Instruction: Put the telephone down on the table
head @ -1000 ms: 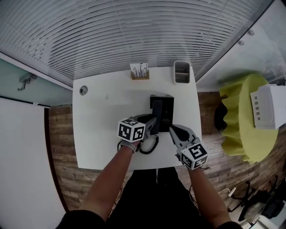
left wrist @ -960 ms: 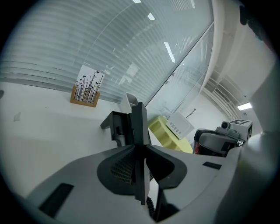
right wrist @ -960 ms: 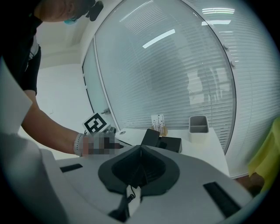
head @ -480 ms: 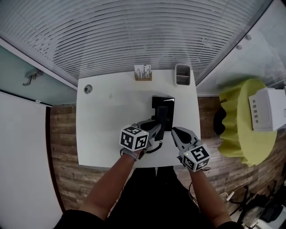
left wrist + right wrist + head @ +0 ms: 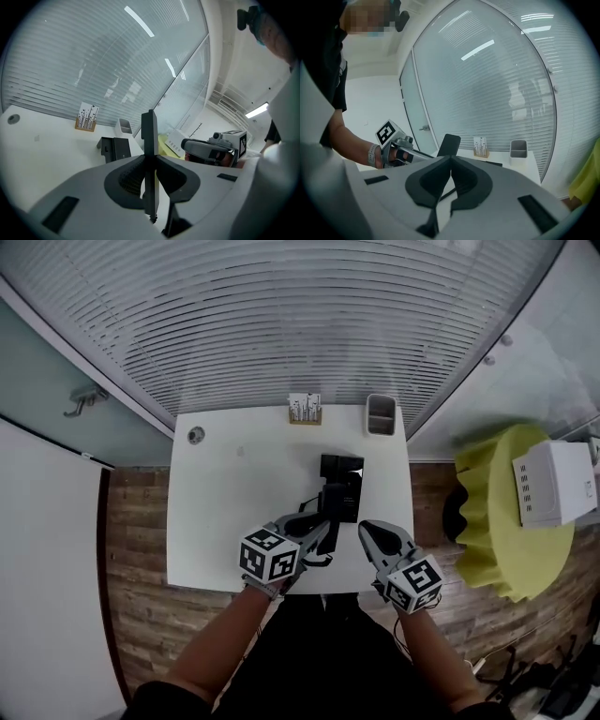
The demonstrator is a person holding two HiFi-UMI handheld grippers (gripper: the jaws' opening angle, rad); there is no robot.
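The head view looks steeply down from high above the table (image 5: pixel 225 512) and takes in its whole top. The left gripper view sits low, close behind its jaws, and faces across the table toward the blinds (image 5: pixel 70 70). The right gripper view faces those blinds from further right. Both gripper views share the handset (image 5: pixel 149 136), card stand (image 5: pixel 87 117) and cup (image 5: pixel 124 125).

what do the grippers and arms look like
The left gripper and right gripper are light grey with dark padded jaws. Each carries a white cube of black square markers. The forearms are bare, no sleeves; a pale band circles the left wrist.
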